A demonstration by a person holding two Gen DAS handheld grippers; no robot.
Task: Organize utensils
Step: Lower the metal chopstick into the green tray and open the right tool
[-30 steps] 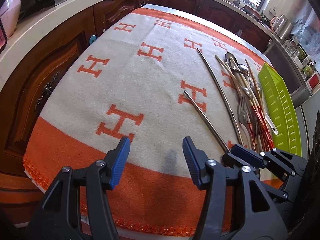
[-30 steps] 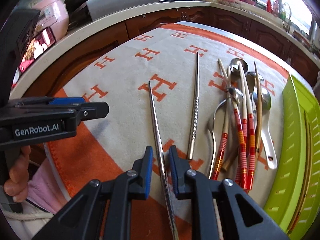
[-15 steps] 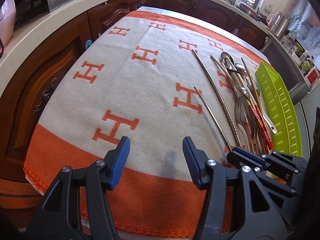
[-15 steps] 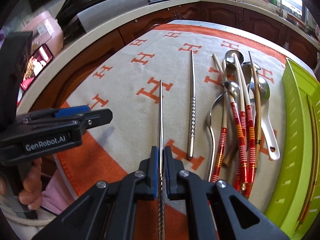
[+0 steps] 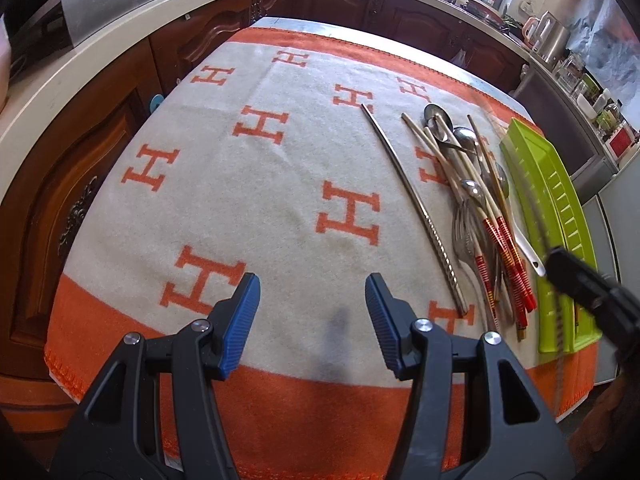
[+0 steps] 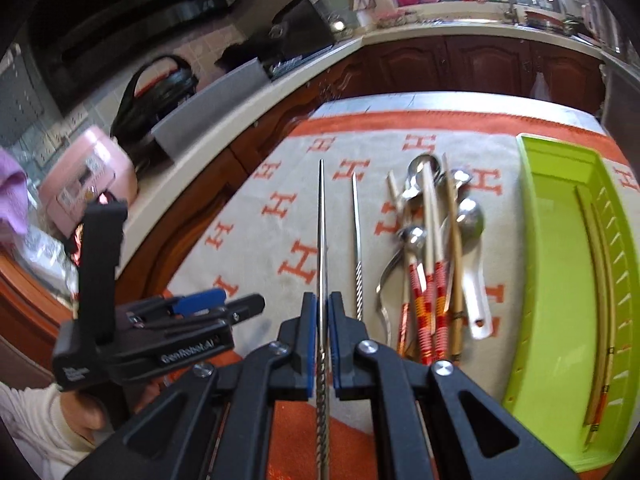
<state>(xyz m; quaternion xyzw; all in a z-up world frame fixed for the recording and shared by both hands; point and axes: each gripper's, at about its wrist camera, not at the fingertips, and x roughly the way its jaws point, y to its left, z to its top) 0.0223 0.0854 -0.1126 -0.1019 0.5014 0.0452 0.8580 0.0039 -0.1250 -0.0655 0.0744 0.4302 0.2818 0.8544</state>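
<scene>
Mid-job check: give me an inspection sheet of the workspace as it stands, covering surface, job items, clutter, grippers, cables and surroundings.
Surface: cream and orange blanket with H pattern covers the table.
Job's things: one metal chopstick clamped in the right hand-held gripper; second metal chopstick lies on the blanket; pile of spoons and chopsticks beside it; green tray holds a pair of chopsticks along its far wall.
Clutter: nothing seen on the blanket.
Grippers: left hand-held gripper open, empty, above the blanket; right shut on the chopstick.
Cables: nothing seen.
Surroundings: wooden cabinets, pale countertop, pink appliance.
</scene>
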